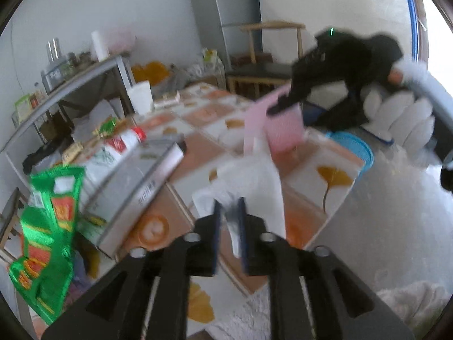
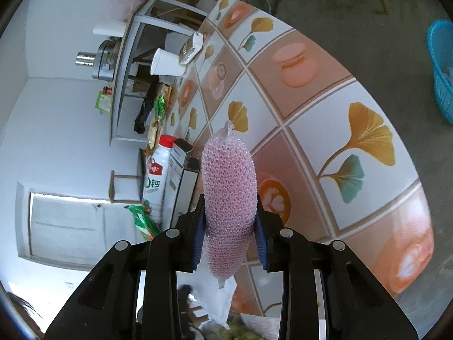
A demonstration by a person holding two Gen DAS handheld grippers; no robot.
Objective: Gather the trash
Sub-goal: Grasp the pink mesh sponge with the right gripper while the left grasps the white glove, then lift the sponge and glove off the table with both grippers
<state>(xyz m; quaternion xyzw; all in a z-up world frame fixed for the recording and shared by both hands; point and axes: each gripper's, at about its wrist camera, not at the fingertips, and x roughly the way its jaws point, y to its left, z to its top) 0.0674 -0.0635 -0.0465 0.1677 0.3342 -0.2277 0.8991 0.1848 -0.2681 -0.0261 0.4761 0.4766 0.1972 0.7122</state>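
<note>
Two grippers, each with something between its blue pads. Right gripper [image 2: 230, 233]: jaws closed against one pink foam net sleeve [image 2: 228, 195], gripped about the middle, the sleeve's twisted tip pointing up and forward over the table [image 2: 317, 107], its lower end hanging below the fingers. Left gripper [image 1: 230, 223]: jaws narrow, one white plastic bag [image 1: 252, 181] pinched at a thin edge between them, the rest of the bag billowing forward above the tabletop; picture blurred. Seen from the left wrist, the right gripper with the pink sleeve farther off over the table's far edge, beyond the bag. One milk bottle [image 2: 156, 175] with a red cap, just beside two grey cartons [image 2: 181, 181] along the table's side. One green snack wrapper [image 1: 45, 243] near the cartons, at the left of the left view. One white paper cup [image 2: 167, 62] at the far end of the table, next to one small open packet [image 2: 191, 46]. One blue plastic basket [image 2: 441, 68] on the floor beyond the table. One wooden chair [image 1: 263, 59] against the far wall, one grey shelf unit [image 2: 127, 65] beside the table.
</note>
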